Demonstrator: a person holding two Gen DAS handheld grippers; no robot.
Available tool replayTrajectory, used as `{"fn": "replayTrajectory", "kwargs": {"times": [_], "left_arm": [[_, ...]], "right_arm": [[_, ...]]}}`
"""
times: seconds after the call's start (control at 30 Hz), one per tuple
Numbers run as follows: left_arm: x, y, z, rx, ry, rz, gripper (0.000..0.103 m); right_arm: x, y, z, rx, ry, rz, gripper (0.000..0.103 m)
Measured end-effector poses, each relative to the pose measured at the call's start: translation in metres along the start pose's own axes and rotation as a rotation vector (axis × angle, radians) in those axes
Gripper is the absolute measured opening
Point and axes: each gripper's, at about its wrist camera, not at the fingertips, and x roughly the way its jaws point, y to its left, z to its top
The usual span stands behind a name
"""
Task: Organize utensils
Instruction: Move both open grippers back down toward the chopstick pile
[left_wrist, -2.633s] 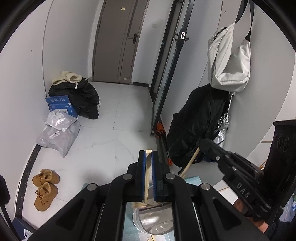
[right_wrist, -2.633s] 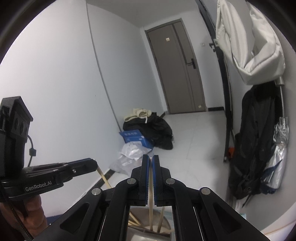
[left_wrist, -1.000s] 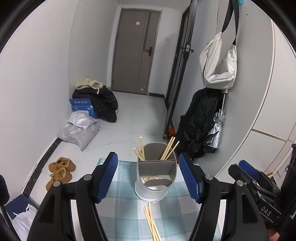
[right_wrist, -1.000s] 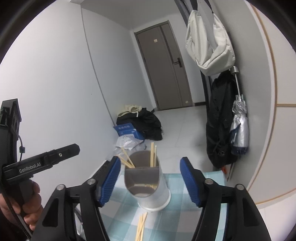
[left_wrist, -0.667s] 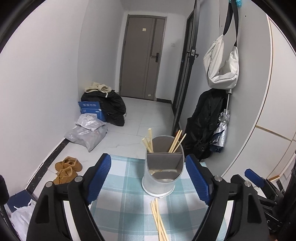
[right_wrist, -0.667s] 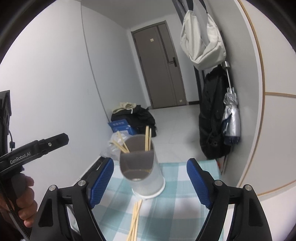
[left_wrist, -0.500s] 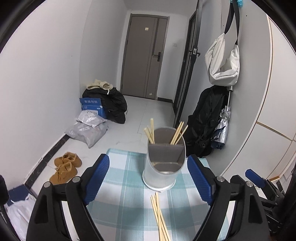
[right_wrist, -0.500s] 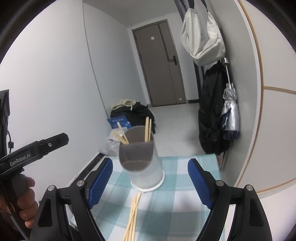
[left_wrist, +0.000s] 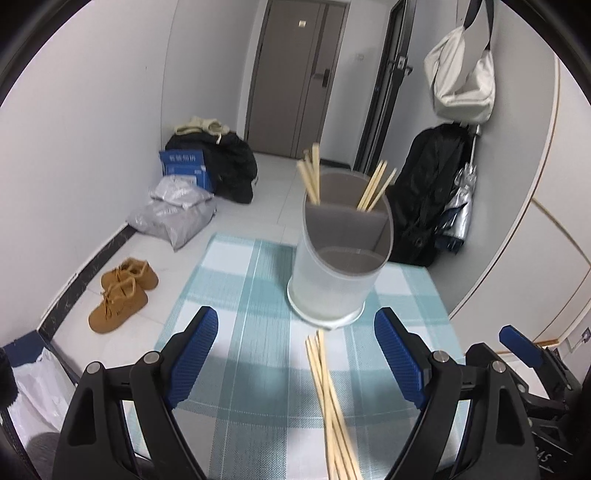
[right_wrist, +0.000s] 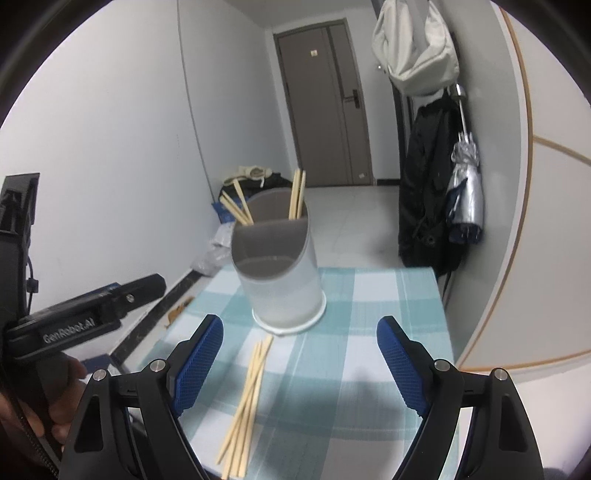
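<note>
You have let go of the chopsticks each tool pinched a moment ago: your left tool and right tool have just been opening, nothing between their jaws. Both have sunk toward the loose pale wooden chopsticks on the checked tabletop, before the grey cylindrical holder.

We see the left gripper wide open, nothing between the pads, over the checked cloth. Holder stands upright ahead, chopsticks in its two back compartments. Loose chopsticks lie on the cloth just in front. Right gripper at the right edge.
</note>
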Motion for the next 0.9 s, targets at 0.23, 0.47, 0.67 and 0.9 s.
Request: {"fn": "replayTrajectory", "kwargs": {"times": [0.23,0.47,0.67,0.9], "left_arm": [[0.025,0.022,-0.010,-0.053,0.080,0.018,0.083],[0.045,0.047,-0.005,-0.114,0.136,0.057,0.083],[0.048,0.063,0.000,-0.179,0.148,0.074,0.083],[0.050,0.081,0.005,-0.248,0.163,0.071,0.083]], "right_arm": [[0.026,-0.007,-0.017,0.011,0.097,-0.008,0.085],[0.061,-0.003,-0.027,-0.018,0.235,0.008,0.085],[0.094,0.011,-0.026,-0.034,0.317,0.041,0.082],[0.150,0.017,-0.023,0.062,0.425,0.083,0.055]]}}
